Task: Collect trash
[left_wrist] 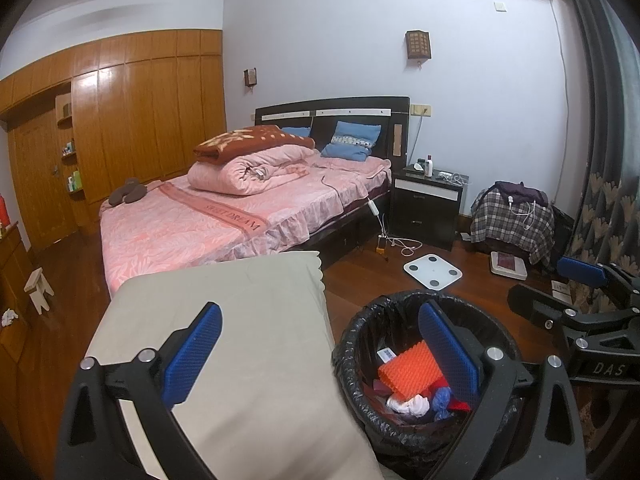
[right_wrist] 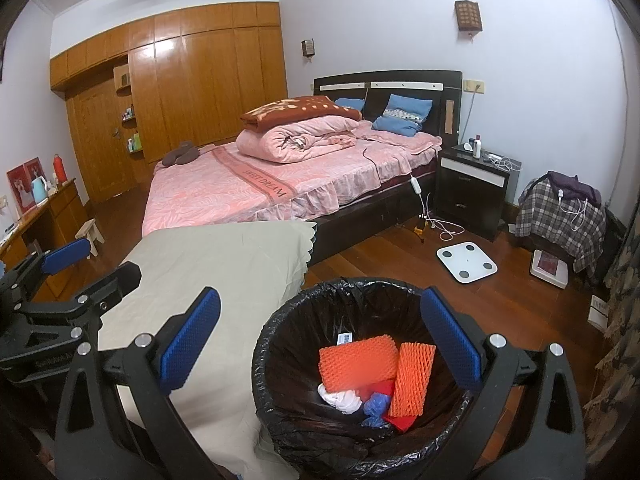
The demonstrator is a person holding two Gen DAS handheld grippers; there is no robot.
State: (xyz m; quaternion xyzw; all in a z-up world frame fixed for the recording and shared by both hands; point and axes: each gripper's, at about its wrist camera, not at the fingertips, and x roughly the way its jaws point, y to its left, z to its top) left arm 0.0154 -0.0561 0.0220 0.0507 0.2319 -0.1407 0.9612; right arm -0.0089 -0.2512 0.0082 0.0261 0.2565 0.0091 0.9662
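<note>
Your trash bin (right_wrist: 360, 380), lined with a black bag (right_wrist: 280, 344), stands on the wooden floor (right_wrist: 400, 256) just beside a surface draped in a beige cloth (right_wrist: 224, 264). Inside it lie two orange foam nets (right_wrist: 356, 362), a crumpled white tissue (right_wrist: 340, 398), a blue wad (right_wrist: 376, 402), a red scrap (right_wrist: 402, 422) and a small labelled white slip (right_wrist: 345, 337).

Your right gripper (right_wrist: 320, 344) hangs over the bin with its blue-padded fingers (right_wrist: 452, 344) spread wide and nothing between them; one finger sits above the bin's far side, the other over the cloth. Your left gripper (left_wrist: 320, 354) is also wide open and empty, above the cloth with its right finger over the bin's rim.

Beyond stand a bed (right_wrist: 280, 184) with pink bedding, a dark nightstand (right_wrist: 472, 200), a white scale (right_wrist: 466, 261) on the floor, and a wooden wardrobe (right_wrist: 192, 88) along the far wall.
</note>
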